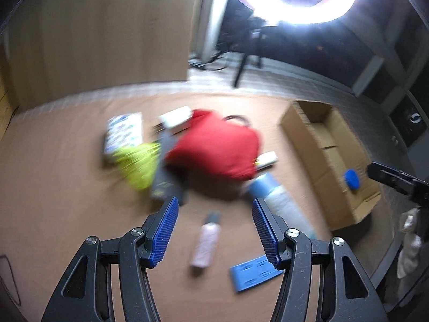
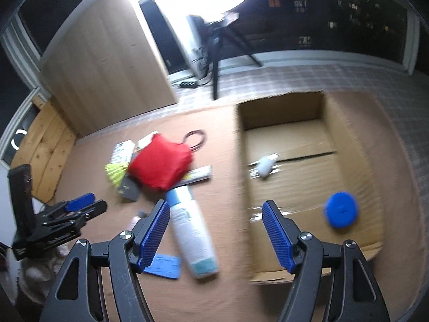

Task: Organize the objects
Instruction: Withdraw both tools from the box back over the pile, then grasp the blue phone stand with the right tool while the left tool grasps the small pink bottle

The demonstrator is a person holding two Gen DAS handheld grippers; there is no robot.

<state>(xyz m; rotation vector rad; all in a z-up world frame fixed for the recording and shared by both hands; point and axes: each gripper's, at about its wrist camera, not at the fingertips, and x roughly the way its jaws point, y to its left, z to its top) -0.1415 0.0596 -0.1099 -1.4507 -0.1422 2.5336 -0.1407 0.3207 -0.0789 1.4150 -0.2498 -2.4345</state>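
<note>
— Two sets of jaws stand apart with nothing between them, the left gripper [image 1: 214, 230] over the small pink bottle [image 1: 205, 241], the right gripper [image 2: 215, 233] beside the cardboard box [image 2: 348, 112]. What worries you?

— Everything is smeared, so a grab now could miss. Beside the box, the red pouch [image 2: 161, 165] lies on top of flatter things; lifting it may drag them along.

— And the big white bottle [image 2: 191, 230]?

— Lying near the box, round, so it may roll. A blue disc [image 2: 341, 209] and a small white item [image 2: 264, 167] already sit inside the box.
</note>
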